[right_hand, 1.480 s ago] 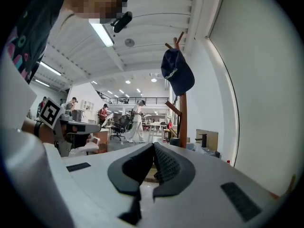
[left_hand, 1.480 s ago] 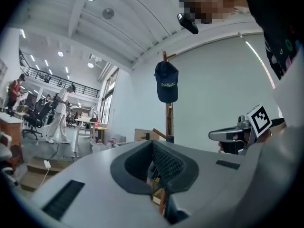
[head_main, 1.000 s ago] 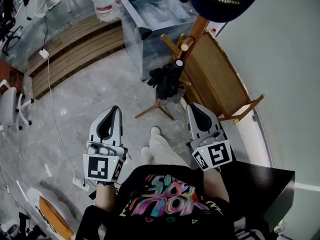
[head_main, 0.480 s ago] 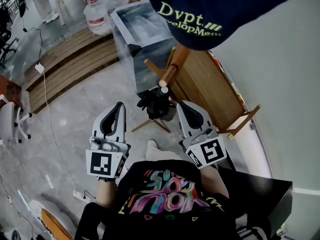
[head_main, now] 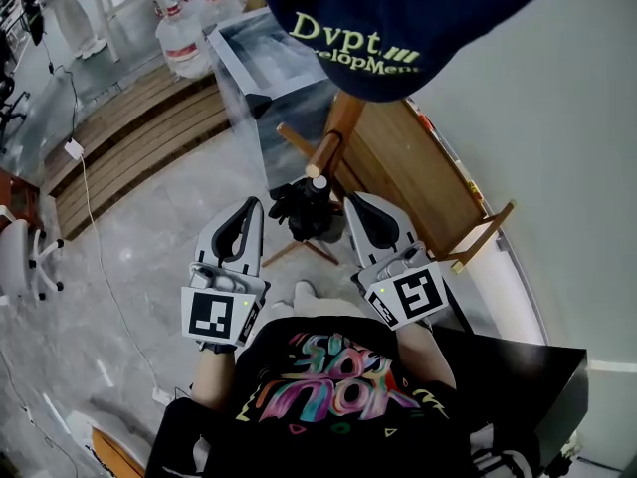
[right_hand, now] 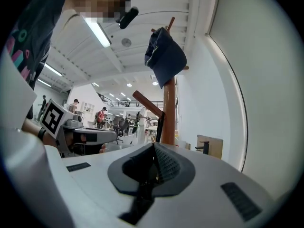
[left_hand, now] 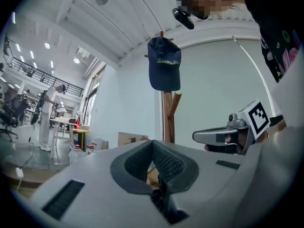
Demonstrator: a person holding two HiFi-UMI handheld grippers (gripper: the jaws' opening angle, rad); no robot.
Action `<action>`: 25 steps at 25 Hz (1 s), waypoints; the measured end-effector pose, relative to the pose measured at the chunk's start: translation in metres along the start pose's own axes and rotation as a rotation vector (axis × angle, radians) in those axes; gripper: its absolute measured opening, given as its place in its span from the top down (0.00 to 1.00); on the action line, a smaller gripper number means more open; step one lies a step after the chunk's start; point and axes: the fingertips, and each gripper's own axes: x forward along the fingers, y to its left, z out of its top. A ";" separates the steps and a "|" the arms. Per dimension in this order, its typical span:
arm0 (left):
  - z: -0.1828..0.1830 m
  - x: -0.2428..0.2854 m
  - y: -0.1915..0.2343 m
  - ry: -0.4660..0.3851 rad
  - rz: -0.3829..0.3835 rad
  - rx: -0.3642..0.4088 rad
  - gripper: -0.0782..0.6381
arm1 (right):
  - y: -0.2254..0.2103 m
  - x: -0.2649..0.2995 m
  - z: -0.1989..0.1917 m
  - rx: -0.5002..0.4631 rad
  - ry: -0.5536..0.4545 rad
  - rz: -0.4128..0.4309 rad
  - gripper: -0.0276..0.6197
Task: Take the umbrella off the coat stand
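A wooden coat stand (head_main: 333, 137) rises right in front of me, with a navy cap (head_main: 398, 13) on its top. A black folded umbrella (head_main: 304, 207) hangs low on the stand, its pale tip up by a peg. My left gripper (head_main: 251, 205) is shut and empty, just left of the umbrella. To the umbrella's right my right gripper (head_main: 355, 199) is also shut and empty. The left gripper view has the cap (left_hand: 164, 63) and pole (left_hand: 167, 118) ahead. From the right gripper view the pole (right_hand: 168, 113) and a dark strip beside it show past the shut jaws.
A glass-sided box (head_main: 274, 63) and water bottles (head_main: 184, 38) stand behind the stand. A wooden frame (head_main: 428, 177) leans against the right wall. Low at the right is a black cabinet (head_main: 518, 366). A cable (head_main: 95, 257) runs over the marble floor at the left.
Both grippers have moved forward to flank the umbrella. The stand and cap have come nearer and fill more of the head view.
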 end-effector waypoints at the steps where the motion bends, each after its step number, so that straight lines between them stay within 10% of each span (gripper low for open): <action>1: -0.001 -0.001 -0.001 0.004 -0.008 -0.001 0.86 | 0.003 -0.002 0.000 0.004 0.003 -0.005 0.93; 25: -0.025 -0.008 -0.014 0.065 -0.146 -0.011 0.85 | 0.018 -0.007 -0.010 0.062 -0.003 -0.053 0.88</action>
